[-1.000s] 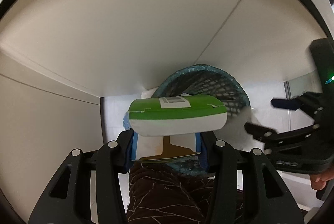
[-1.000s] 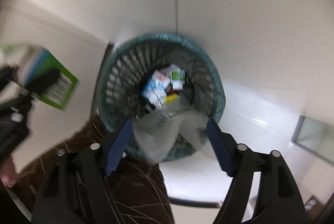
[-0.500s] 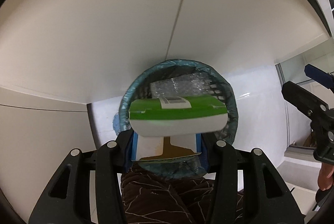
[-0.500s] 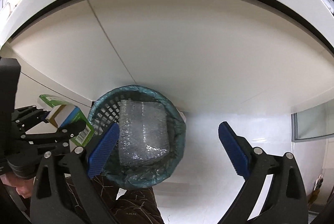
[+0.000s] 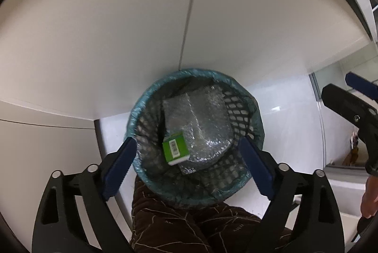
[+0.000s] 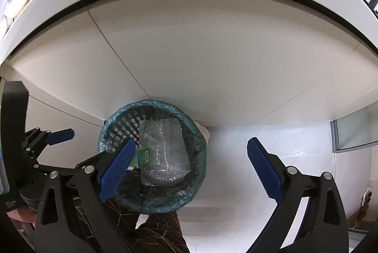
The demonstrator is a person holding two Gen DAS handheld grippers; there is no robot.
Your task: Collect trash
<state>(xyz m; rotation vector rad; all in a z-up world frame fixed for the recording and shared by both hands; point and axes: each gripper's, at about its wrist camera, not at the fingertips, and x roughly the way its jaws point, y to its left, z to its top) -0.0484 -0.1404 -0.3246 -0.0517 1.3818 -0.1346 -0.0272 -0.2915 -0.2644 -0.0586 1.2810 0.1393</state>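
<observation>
The left gripper [image 5: 186, 158] fills the bottom of the frame, its blue pads spread wide on either side of a bin [image 5: 196, 200] at centre, nothing between them. The bin is a black mesh basket with a teal liner. Inside, a green box [image 5: 176, 151] lies left of centre, on or against a sheet of bubble wrap [image 5: 208, 120]. At the right edge the right gripper [image 5: 354, 97] shows only in part, its jaws apparently apart. Brown patterned fabric [image 5: 189, 227] sits at bottom centre.

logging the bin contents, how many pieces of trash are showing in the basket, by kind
green and white carton: 1
bubble wrap bundle: 1
total: 2, both lying in the mesh basket; anything beneath them is hidden
</observation>
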